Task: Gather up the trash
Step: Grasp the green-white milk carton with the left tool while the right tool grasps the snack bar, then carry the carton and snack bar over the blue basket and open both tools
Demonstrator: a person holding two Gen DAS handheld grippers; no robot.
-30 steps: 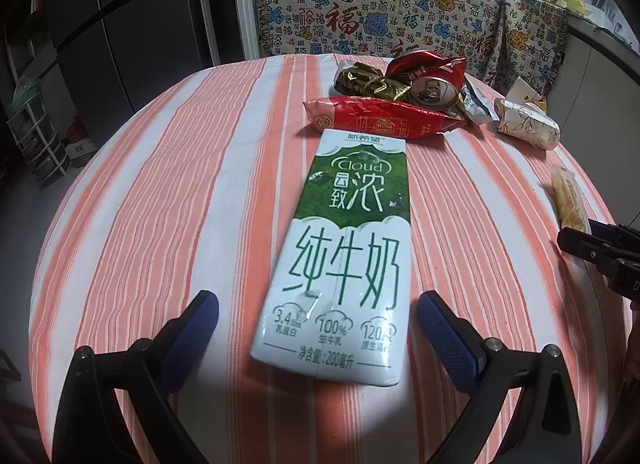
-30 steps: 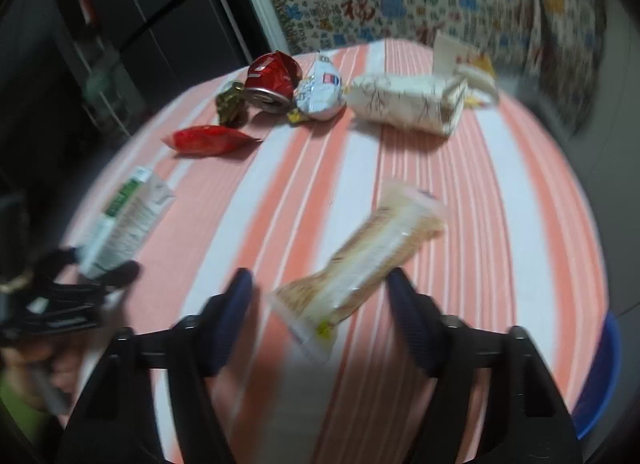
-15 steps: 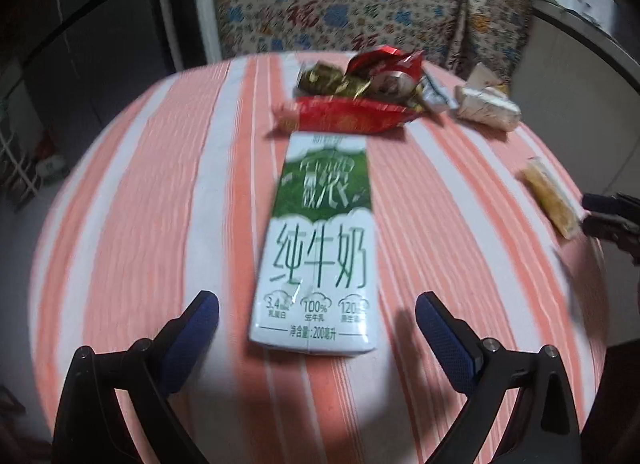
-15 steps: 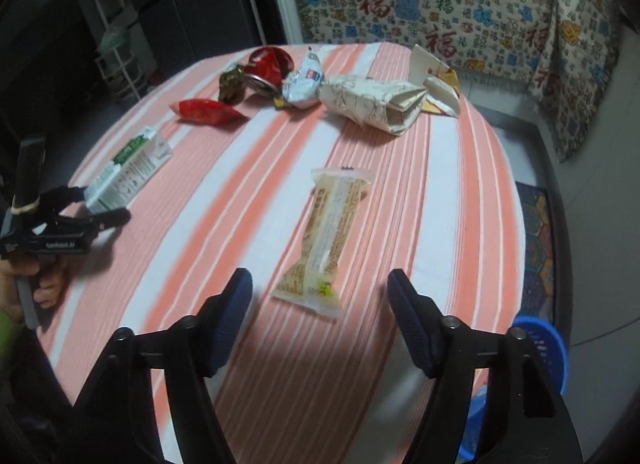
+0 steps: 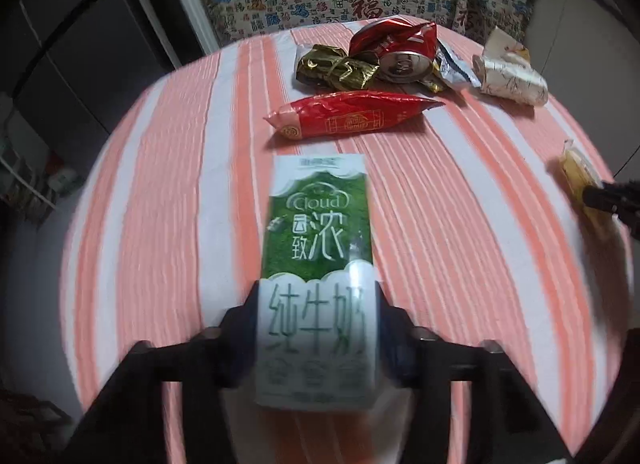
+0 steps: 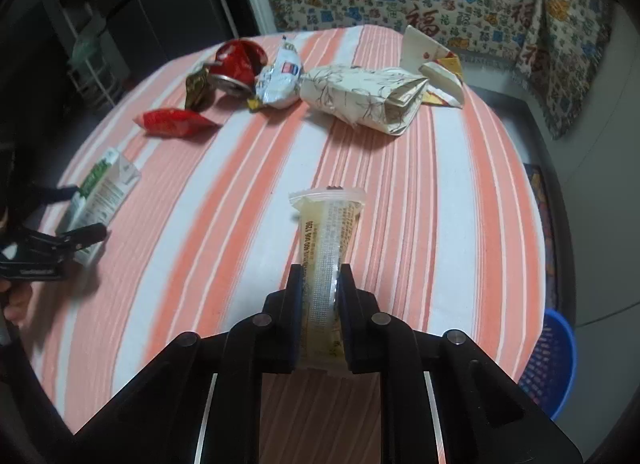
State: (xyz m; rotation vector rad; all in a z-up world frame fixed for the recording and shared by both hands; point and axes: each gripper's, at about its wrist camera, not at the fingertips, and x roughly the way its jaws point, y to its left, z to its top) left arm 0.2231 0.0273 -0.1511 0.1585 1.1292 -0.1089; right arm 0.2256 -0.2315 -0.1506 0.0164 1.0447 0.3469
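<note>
Two grips have just closed: our left gripper (image 5: 316, 338) clamps the milk carton (image 5: 318, 264) at lower centre, our right gripper (image 6: 320, 292) pinches the clear snack wrapper (image 6: 326, 248). That slick wrapper may slip free. Crushed can (image 6: 236, 64) and wrappers crowd the upper table (image 6: 460, 204); blue basket (image 6: 556, 360) waits lower right.

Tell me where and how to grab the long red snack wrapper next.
Grip the red wrapper across its puffed middle, coming from above with the jaws spanning its short width. It lies flat and lengthwise across the striped tablecloth, clear of the gold wrapper behind; the crimped ends are thin and probably slippery.
</note>
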